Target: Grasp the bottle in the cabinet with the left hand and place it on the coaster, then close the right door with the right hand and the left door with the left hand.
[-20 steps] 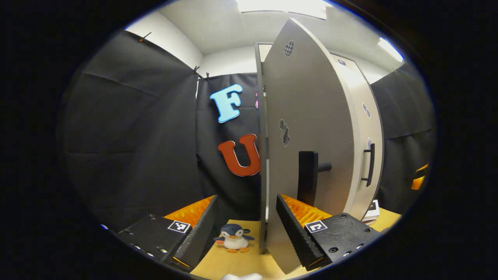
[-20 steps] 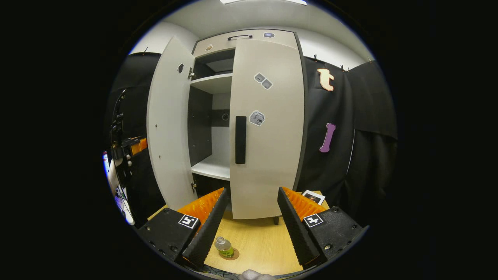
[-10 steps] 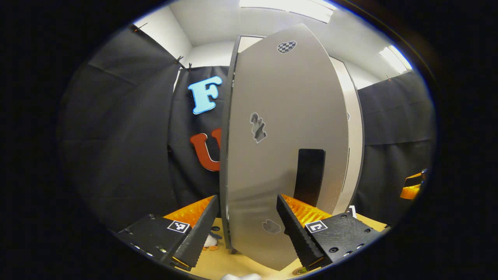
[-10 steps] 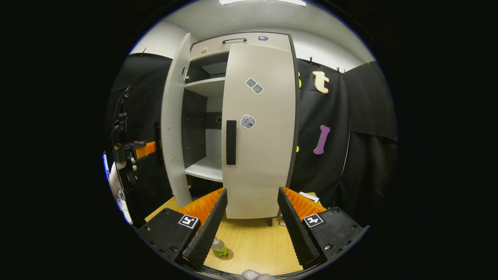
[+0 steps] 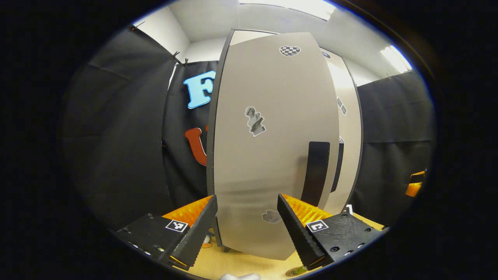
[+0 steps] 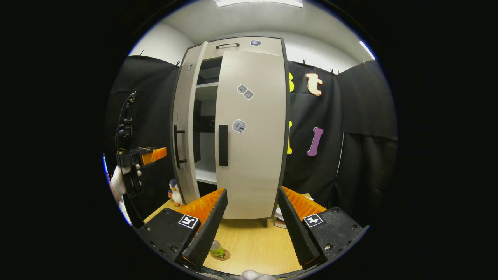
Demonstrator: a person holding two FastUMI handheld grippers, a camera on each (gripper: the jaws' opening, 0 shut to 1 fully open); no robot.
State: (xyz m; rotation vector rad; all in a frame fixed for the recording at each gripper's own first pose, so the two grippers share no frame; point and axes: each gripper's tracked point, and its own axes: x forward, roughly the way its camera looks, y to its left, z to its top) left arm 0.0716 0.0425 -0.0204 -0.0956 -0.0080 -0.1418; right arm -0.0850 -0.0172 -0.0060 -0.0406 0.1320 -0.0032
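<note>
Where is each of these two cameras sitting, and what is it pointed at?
Left gripper view: rides the left gripper, close up to the left door; its own two fingers show below.
Right gripper view: rides the right gripper, farther back, facing the cabinet front, with the bottle on its coaster; own fingers below.
Shared: both doors, the penguin toy, the wooden table.

The bottle [image 6: 216, 249] at six o'clock is half hidden behind a finger [image 6: 206, 233]. The penguin toy [image 5: 205, 241] barely peeks out at seven o'clock.

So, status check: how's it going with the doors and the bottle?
Both grippers open, holding nothing. Bottle on coaster. Right door shut; left door nearly shut, gap remains. Nothing blocking.
</note>
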